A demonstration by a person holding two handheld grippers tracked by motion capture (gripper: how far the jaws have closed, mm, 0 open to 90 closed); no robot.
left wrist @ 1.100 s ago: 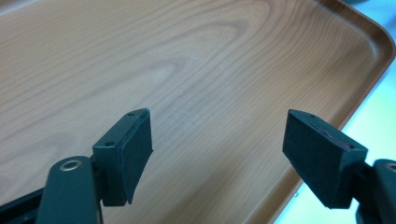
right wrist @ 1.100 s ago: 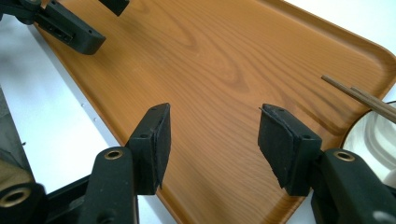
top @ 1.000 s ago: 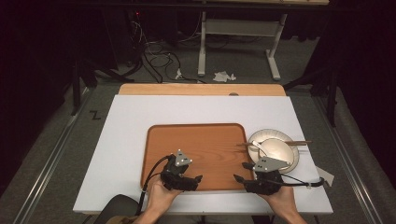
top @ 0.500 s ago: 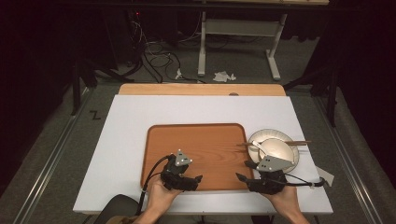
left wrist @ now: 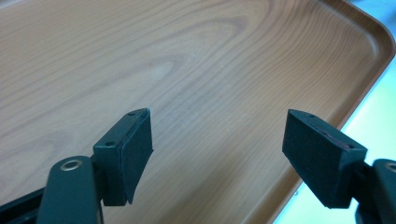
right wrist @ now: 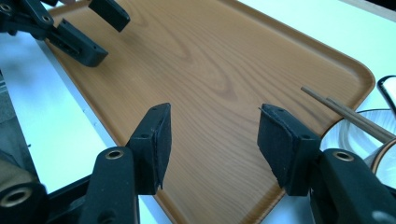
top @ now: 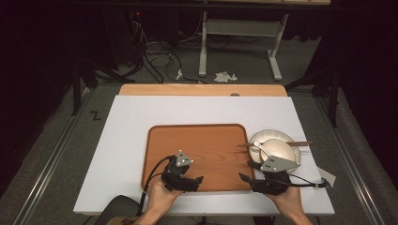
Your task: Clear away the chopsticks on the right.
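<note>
Both claws stand open with nothing between their jaws. In the high view the left gripper point(top: 201, 179) sits low and left of centre, held by the person's left hand point(top: 159, 197), its jaws reaching over the near edge of the wooden tray point(top: 197, 140). In its own view the left gripper point(left wrist: 217, 156) shows two black padded jaws set wide apart above the bare wood grain, with the tray's raised rim curving down the right side of the frame and white table beyond it at the lower right.

At lower right of the high view the right gripper point(top: 246, 171) is held by the right hand point(top: 291, 201), its jaws pointing left toward the tray's near right corner. In its own view the right gripper point(right wrist: 212, 140) has its jaws parted over the tray's near edge, and the other gripper appears in the upper left corner of that frame.

Just right of the tray stands a white plate point(top: 263, 136) with a bowl point(top: 281, 149) on it, and a pair of chopsticks point(top: 300, 143) lies across them, its tips reaching over the tray's right rim. The tray rests on a white table point(top: 126, 140), with a wooden board point(top: 202, 90) along the table's far edge. Beyond, on the dark floor at the top of the frame, lie cables and a white table frame.
</note>
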